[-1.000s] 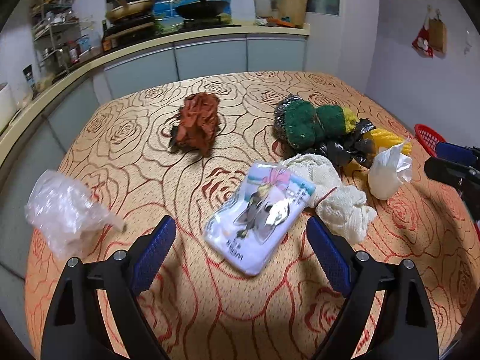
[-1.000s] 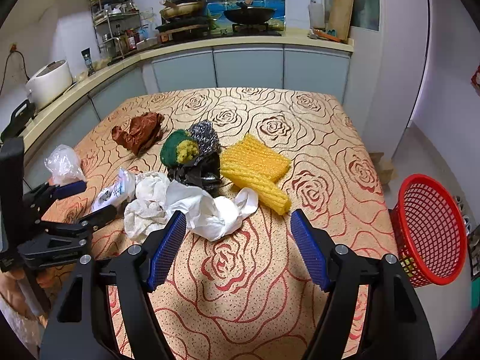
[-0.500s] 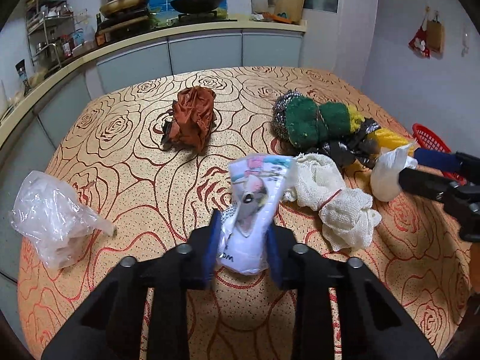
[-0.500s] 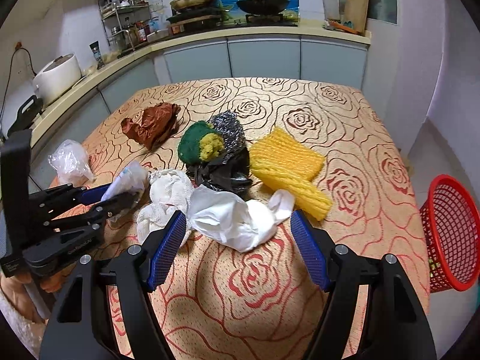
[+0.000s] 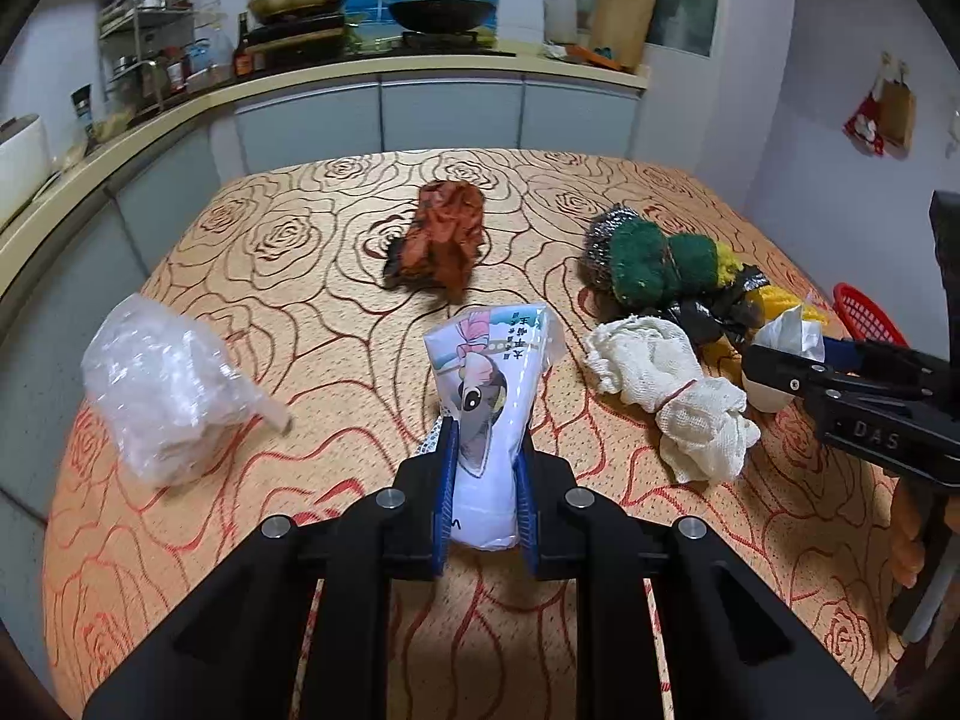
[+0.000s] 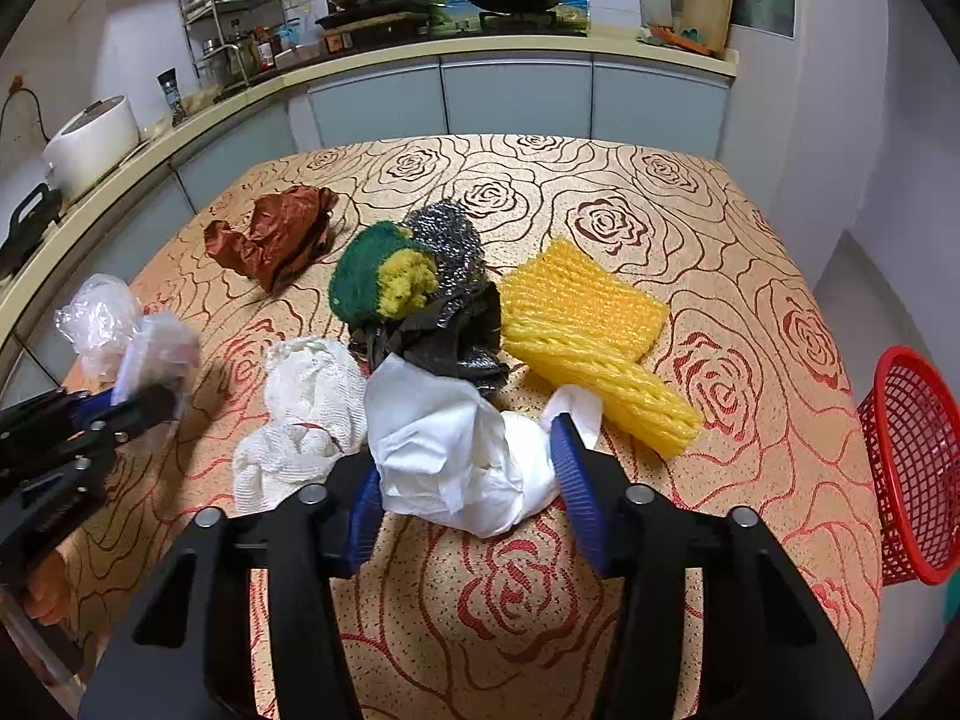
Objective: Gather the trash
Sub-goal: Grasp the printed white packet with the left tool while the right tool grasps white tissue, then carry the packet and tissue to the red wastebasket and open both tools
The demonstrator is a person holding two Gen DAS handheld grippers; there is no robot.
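On the bench, left gripper [image 5: 483, 495] clenches a light, slippery printed pouch [image 5: 489, 396]; right gripper [image 6: 465, 492] fingers are closing around soft crumpled white paper [image 6: 456, 462], best pinched mid-bulk

Indoor light was dim and warm. Fisheye bending curved the edges, with dark vignetted corners. Soft shadows lay on the table [image 6: 690, 228]; the left gripper [image 6: 144, 402] was motion-blurred.

"DAS" — readable on the right tongs' [image 5: 786, 354] black body; packet [image 5: 489, 420] print illegible.
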